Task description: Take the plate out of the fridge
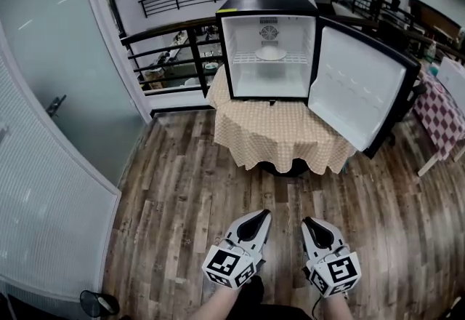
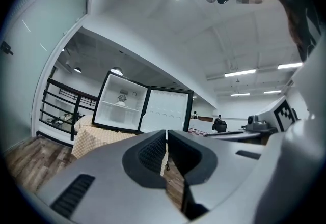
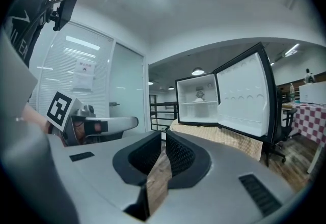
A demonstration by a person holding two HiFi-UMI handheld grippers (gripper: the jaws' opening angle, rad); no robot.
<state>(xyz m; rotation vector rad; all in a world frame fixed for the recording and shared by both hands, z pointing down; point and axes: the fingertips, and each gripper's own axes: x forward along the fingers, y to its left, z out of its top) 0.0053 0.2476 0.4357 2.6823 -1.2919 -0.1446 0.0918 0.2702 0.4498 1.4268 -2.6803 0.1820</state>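
The plate point(image 1: 270, 54) sits on the shelf point(image 1: 243, 59) inside the fridge point(image 1: 267, 9), whose door point(image 1: 357, 86) is open. The left gripper point(image 1: 259, 216) and right gripper point(image 1: 310, 224) are well short of the fridge, jaws pressed together, empty.

legible text: none | left gripper point(image 1: 260, 215) cube: black-and-white square code markers only | right gripper point(image 1: 308, 223) cube: same kind of markers | paper notice point(image 3: 84, 73) on glass wall point(image 3: 99, 108): print too small to read
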